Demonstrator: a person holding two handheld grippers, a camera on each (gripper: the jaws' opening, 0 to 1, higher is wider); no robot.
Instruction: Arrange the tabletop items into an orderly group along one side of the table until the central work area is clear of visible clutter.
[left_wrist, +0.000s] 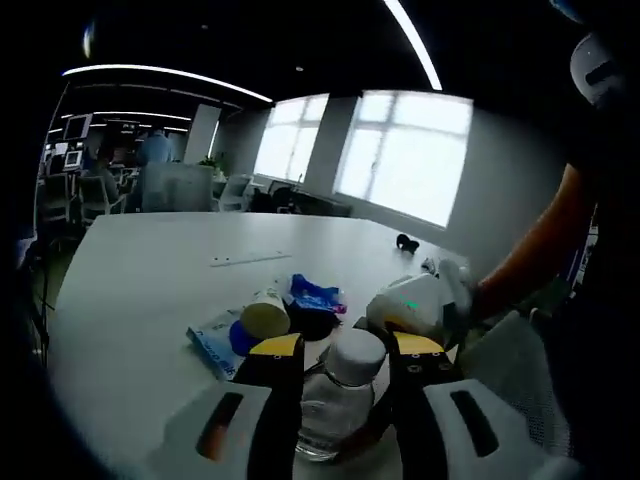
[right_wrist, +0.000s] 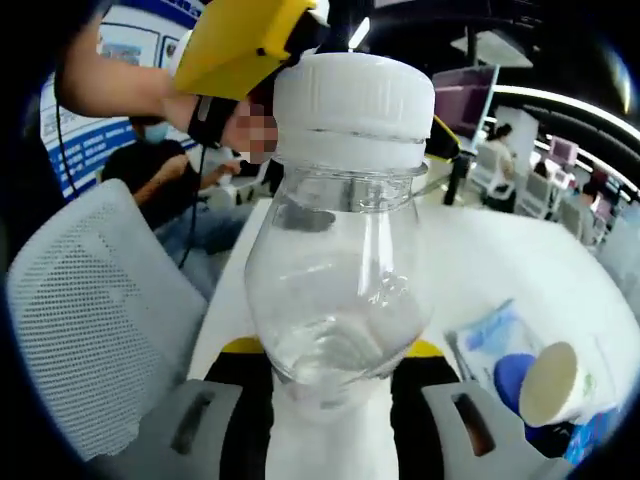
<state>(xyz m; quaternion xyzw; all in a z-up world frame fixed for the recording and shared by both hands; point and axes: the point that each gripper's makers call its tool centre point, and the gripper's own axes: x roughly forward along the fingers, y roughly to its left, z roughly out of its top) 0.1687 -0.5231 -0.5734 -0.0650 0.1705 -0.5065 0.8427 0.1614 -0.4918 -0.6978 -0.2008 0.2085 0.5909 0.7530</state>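
The left gripper (left_wrist: 345, 352) is closing its yellow-tipped jaws around a clear plastic bottle (left_wrist: 338, 395) with a white cap, standing on the white table (left_wrist: 150, 280). The right gripper (right_wrist: 330, 355) is flanking the same bottle (right_wrist: 340, 290); whether it is gripping, I cannot tell. A blue packet (left_wrist: 212, 338) and paper cup (left_wrist: 264, 318) are lying beside it.

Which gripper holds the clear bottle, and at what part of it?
The left gripper appears shut on the bottle around its shoulder below the white cap. The right gripper brackets its base; contact there cannot be told.
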